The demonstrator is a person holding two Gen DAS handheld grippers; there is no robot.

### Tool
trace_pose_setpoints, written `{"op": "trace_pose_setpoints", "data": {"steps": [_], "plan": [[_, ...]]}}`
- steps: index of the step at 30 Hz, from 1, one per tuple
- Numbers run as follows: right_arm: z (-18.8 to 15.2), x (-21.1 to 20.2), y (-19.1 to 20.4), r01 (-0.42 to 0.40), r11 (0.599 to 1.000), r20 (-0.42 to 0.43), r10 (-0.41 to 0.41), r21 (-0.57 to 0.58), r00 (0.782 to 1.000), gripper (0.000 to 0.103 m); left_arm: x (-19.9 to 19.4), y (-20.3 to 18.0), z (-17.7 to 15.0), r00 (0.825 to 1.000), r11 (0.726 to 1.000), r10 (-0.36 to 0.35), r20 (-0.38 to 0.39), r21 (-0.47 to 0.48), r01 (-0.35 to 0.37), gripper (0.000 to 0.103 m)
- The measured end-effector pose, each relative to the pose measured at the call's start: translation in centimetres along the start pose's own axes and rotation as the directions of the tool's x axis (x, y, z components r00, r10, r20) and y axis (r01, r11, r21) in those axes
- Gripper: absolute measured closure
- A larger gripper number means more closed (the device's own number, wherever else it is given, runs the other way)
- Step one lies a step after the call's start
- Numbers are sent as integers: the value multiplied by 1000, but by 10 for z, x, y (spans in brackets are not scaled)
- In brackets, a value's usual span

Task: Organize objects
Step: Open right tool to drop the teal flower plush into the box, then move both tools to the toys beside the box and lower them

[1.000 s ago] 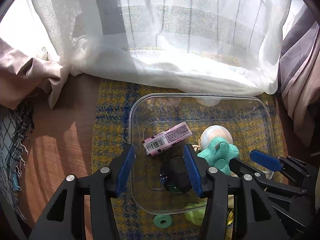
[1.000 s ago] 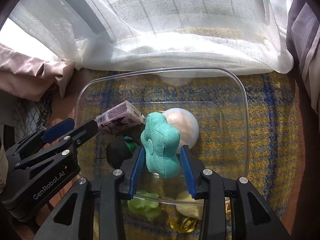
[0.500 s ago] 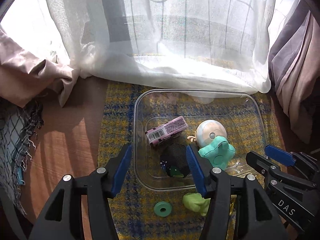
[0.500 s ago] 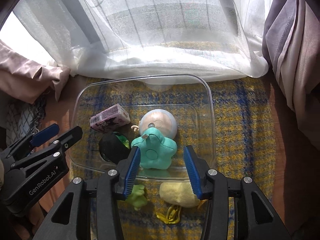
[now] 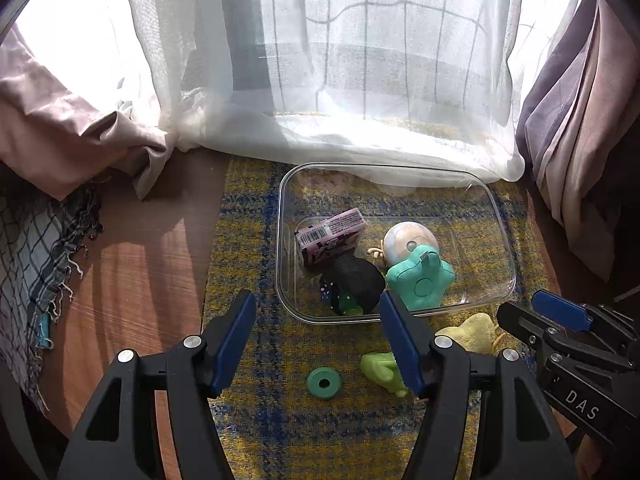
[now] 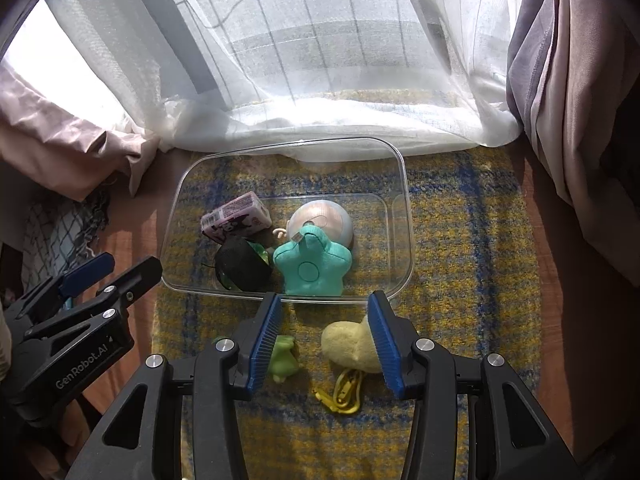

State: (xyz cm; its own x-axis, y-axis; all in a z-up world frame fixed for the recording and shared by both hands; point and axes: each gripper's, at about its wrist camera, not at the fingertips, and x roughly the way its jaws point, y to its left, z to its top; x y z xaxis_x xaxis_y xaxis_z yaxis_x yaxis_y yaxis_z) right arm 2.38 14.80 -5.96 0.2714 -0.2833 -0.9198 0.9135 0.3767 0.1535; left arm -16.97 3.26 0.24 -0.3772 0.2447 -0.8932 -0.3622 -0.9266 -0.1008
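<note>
Toys are lying in two groups on the yellow-and-blue plaid mat: four are already sitting in the clear plastic bin — a pink box, a black plush, a teal star plush and a pale round toy — while a light green figure, a green ring, a yellow plush and its yellow clip strap are waiting just outside the bin's near wall. The left gripper is hanging over the mat in front of the bin with nothing between its blue pads; its jaws have just been opening and are standing fairly wide. The right gripper is also carrying nothing, its jaws parted moderately, framing the gap between the green figure and the yellow plush. The step in hand is probably picking the next loose toy. To do it well, each gripper should be centring on one item before descending — the right over the yellow plush, squeezing its soft body rather than the strap, the left over the ring or green figure. The ring is lying flat, so pinching across its rim is likely calling for a near-vertical approach. The two grippers are working close together, so staggering the reaches would be avoiding a knock.
</note>
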Motion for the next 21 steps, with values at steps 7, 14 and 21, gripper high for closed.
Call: {"op": "trace_pose_setpoints", "data": {"steps": [7, 14, 21], "plan": [[-17, -5, 2, -7, 1000, 2, 7, 17, 1000, 57, -8, 4, -17, 1000, 1000, 9, 2, -16, -9, 39], [-34, -2, 1, -13, 999, -19, 14, 42, 1000, 57, -8, 6, -36, 1000, 999, 18, -20, -37, -19, 39], [-49, 6, -3, -27, 997, -53, 31, 70, 998, 57, -7, 7, -52, 999, 998, 25, -45, -60, -27, 39]]}}
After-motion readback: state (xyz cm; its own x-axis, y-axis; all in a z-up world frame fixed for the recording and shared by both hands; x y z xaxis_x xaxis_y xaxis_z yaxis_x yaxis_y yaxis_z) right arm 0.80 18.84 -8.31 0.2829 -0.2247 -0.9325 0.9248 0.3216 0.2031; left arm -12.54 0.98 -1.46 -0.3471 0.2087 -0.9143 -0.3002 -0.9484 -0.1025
